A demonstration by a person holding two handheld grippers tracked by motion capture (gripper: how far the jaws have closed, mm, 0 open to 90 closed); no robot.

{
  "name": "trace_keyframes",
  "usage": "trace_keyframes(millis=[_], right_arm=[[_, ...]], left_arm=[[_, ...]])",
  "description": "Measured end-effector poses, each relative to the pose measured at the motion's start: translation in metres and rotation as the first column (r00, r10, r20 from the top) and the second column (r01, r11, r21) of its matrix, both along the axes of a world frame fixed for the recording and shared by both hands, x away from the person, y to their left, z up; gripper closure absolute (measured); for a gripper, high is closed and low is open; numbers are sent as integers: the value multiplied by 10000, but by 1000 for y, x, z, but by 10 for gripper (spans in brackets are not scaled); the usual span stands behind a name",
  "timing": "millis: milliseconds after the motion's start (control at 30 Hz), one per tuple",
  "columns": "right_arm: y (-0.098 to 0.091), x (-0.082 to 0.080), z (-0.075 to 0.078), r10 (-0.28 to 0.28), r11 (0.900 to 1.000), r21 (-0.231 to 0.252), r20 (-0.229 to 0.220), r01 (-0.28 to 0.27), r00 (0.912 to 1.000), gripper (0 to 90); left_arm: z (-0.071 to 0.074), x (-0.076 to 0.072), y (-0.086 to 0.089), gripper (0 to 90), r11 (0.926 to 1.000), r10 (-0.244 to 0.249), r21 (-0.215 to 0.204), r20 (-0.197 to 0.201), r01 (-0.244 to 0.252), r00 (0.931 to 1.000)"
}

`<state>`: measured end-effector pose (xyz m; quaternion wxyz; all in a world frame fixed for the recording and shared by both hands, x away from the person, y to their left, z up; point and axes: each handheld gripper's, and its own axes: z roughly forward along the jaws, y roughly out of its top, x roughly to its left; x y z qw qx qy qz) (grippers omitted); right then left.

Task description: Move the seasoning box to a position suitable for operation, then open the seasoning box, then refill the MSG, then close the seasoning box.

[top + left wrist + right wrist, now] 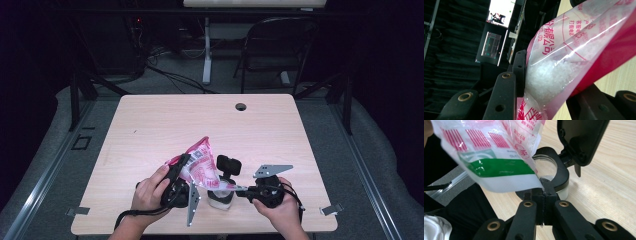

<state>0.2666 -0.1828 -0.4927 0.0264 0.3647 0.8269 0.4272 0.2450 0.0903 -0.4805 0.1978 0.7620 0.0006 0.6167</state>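
Observation:
A clear plastic bag with pink and red print holds white granules and hangs tilted over a small white jar. The jar's black flip lid stands up open. My left gripper is shut on the bag's body, and the granules press against its left pad in the left gripper view, where the bag looms close. My right gripper is shut on the bag's lower corner. In the right gripper view its jaws pinch the white-and-green edge of the bag just above the jar's mouth, beside the lid.
The wooden table has a cable hole near its far edge. A folding chair and a desk leg stand beyond it on the grey floor. Lit monitors glow in the dark background.

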Motion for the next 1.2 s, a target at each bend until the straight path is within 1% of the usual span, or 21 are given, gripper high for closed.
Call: trace_keyframes(millis=[67,133,167,200,300,367,433,700,800,833,967,1033,1100,1200], right_arm=[[1,0,-1,17,10000,74,-24,-17,10000,900],[1,0,-1,-4,10000,78,-16,4,10000,900],[1,0,-1,-8,10000,84,-14,8,10000,900],[0,0,-1,-7,10000,93,-17,7,10000,900],[1,0,-1,-1,10000,77,-25,1,10000,900],[1,-1,-1,16,10000,54,-13,-16,10000,900],[1,0,-1,5,10000,78,-23,-5,10000,900],[0,-1,-1,-14,10000,56,-3,14,10000,900],[0,-1,-1,-16,9999,139,8,16,10000,900],[0,-1,0,16,10000,65,22,-16,10000,900],[0,-1,0,8,10000,86,28,-8,10000,900],[1,-1,0,13,10000,92,35,-14,10000,900],[1,-1,0,45,9999,92,37,-45,10000,900],[1,-1,0,46,10000,88,32,-46,10000,900]], left_arm=[[0,0,-1,700,10000,-23,-46,67,23,10000],[1,-1,-1,700,10000,-11,-70,14,12,10000],[1,-1,-1,700,10000,-46,-41,75,46,10000],[1,-1,-1,700,10000,-14,-62,14,14,10000],[1,-1,-1,700,10000,-33,-11,50,33,10000],[1,-1,-1,700,10000,-13,-11,8,13,10000],[1,-1,-1,700,10000,-26,-46,15,26,10000],[1,-2,-2,700,10000,-50,27,84,50,10000],[1,-2,-1,700,10000,-49,-18,83,49,10000],[2,-2,-1,700,10000,-49,-15,84,49,10000],[1,-2,-1,701,10000,-20,-40,22,20,10000],[2,-2,0,701,10000,-21,-18,97,21,10000],[2,-2,0,701,10000,-3,27,90,3,10000],[2,-2,0,701,10000,-15,-17,80,15,10000]])
